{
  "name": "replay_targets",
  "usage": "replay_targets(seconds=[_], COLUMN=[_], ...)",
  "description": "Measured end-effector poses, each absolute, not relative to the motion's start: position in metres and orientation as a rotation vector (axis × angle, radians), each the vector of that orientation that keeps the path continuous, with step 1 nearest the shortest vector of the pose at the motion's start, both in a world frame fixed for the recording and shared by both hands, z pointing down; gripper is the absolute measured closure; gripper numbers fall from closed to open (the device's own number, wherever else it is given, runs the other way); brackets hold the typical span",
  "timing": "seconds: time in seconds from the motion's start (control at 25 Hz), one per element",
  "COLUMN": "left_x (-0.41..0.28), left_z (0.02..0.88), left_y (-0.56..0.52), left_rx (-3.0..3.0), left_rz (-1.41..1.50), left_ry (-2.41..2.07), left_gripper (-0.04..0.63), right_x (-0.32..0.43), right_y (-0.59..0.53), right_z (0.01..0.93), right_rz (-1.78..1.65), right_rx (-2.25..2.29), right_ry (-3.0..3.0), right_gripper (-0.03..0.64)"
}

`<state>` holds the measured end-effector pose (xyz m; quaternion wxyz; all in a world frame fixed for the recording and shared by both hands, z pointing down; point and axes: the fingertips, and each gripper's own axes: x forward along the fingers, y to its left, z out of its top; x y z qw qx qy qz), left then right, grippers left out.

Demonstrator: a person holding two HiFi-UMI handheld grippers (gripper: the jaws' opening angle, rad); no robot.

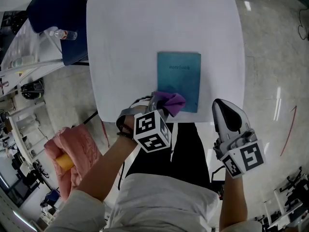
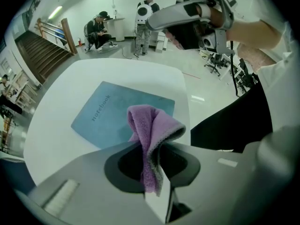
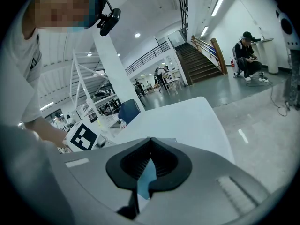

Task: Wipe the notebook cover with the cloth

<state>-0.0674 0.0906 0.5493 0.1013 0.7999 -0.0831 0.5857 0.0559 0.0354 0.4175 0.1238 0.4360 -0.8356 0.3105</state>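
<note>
Left gripper (image 1: 158,102), forearm angled inward, pinches the cloth (image 1: 172,102) at the notebook (image 1: 178,74)'s near edge. Right gripper (image 1: 220,104), jaws together and empty, hangs right of it.

Grey left gripper (image 1: 163,104) & right gripper (image 1: 219,104) w/ b&w marker cubes (image 1: 152,130); white tee (image 1: 159,199), blk trousers (image 1: 189,151).

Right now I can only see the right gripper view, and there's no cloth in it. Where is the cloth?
Observer: The purple cloth is pinched in the left gripper.
Operator: Is it on the notebook?
Observer: It's over the near left corner of the teal notebook. I can't tell whether it touches.
Operator: And where's my gripper?
Observer: The right gripper is over the near right corner of the white table, to the right of the notebook and apart from it.
</note>
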Motion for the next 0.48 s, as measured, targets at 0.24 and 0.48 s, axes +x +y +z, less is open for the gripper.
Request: replay_targets(seconds=[0.24, 0.48], left_x=[-0.067, -0.068], left_z=[0.549, 0.549], left_y=[0.103, 0.111], left_rx=[2.329, 2.322], left_rz=[1.702, 1.704], left_ry=[-0.204, -0.170], left_gripper=[0.518, 0.518], right_x=[0.056, 0.056], right_y=[0.039, 0.042], right_z=[0.415, 0.414], right_rz=[0.900, 0.901], right_rx=[1.271, 1.272], right_ry=[-2.442, -2.440], right_gripper=[0.603, 0.603])
